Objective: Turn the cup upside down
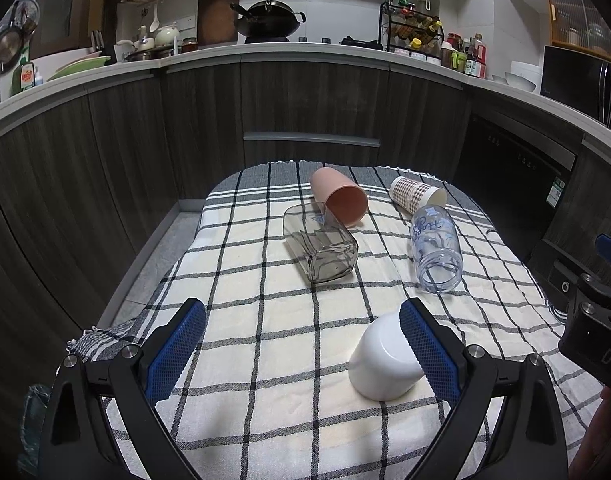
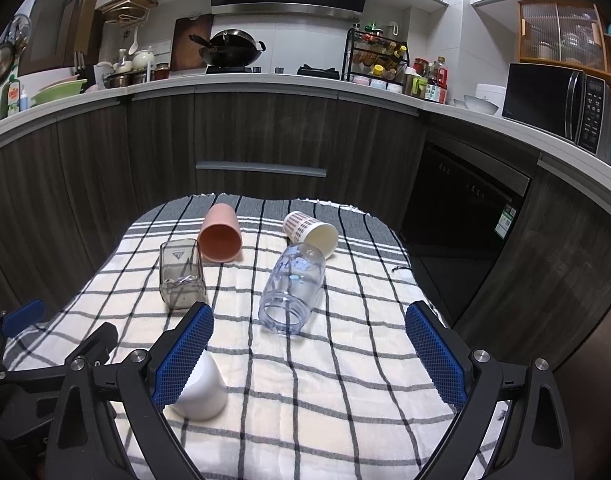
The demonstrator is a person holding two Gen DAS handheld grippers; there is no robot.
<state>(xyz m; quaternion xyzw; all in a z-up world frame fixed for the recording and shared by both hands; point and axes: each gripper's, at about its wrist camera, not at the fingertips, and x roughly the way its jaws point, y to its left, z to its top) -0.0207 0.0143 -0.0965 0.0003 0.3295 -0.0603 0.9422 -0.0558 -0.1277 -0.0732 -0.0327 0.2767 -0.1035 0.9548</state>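
Cup (image 1: 385, 364) sits mouth-down beside open left claw's (image 1: 301, 344) right finger

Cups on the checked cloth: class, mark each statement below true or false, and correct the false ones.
1. The white cup stands mouth-down on the checked cloth. True.
2. The pink cup stands upright. False: it lies on its side, its open mouth showing.
3. Both the left gripper and the right gripper are open and hold nothing. True.
4. The clear blue-printed bottle has a lid on. False: its mouth is open.
5. The grey square tumbler stands inside the pink cup. False: it lies beside it on the cloth.
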